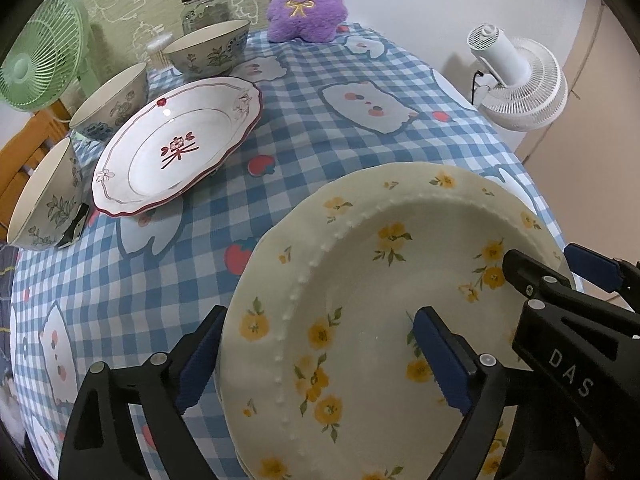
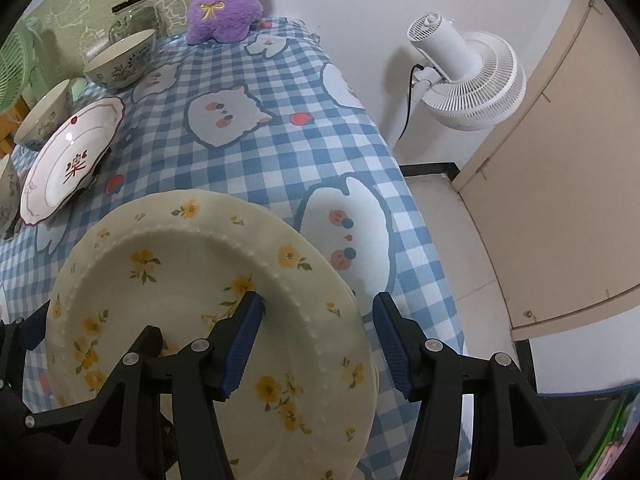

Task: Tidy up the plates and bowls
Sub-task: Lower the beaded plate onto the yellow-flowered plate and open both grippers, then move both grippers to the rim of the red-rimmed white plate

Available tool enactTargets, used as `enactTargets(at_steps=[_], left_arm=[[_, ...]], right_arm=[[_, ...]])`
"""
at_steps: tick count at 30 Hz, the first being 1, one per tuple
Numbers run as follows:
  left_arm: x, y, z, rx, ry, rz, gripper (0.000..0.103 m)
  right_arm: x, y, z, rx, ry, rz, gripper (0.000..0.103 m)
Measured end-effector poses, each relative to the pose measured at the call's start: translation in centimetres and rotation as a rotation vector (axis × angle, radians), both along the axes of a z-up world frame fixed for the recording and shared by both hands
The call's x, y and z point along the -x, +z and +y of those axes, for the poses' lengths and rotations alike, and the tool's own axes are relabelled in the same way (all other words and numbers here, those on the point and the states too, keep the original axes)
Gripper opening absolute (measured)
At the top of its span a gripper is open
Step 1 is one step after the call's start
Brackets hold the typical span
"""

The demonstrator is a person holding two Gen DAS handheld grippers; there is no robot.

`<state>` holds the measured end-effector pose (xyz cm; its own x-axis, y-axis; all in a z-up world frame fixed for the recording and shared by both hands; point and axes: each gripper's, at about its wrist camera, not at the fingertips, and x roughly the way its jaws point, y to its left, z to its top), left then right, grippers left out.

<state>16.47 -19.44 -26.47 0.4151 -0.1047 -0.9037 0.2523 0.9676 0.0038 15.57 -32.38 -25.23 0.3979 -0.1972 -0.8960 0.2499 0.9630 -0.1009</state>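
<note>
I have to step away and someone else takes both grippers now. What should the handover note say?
Left gripper: open, straddling the near-left rim of the yellow-flowered plate, pads not pressing.
Right gripper: open, straddling the same plate's right rim.
That plate seems to lie on another similar one on the tablecloth.
The red-trimmed plate and three bowls sit apart at the far left.
Left to do: group those.
</note>
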Motion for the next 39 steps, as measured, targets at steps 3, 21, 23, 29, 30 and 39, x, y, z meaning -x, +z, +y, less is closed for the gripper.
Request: enactTargets(at_steps=[3, 21, 23, 29, 30, 39], left_arm=[[-0.2, 0.1, 0.2, 0.018, 0.007, 0.01, 0.092], [-0.1, 7.0, 5.1, 0.08, 0.015, -0.107, 0.093], [-0.2, 7.8, 6.0, 0.084, 0.02, -0.116, 0.093], [0.1, 10.3, 8.4, 0.091, 0.03, -0.145, 0.093], [0.2, 10.6, 8.7, 0.092, 0.03, -0.148, 0.093], [0.8, 13.4, 12.6, 0.115, 0.049, -0.181, 0.093]], right_arm=[[-0.3, 0.1, 0.0, 0.007, 0.011, 0.006, 0.06], [-1.0, 7.8, 5.6, -0.066, 0.105, -0.131, 0.071], [-0.9, 8.6, 6.5, -0.069, 0.115, -0.144, 0.072], [-0.4, 11.2, 9.6, -0.072, 0.138, -0.176, 0.073], [-0.4, 11.5, 10.0, -0.073, 0.139, -0.179, 0.073], [0.7, 14.5, 14.3, -0.075, 0.128, -0.22, 0.073]])
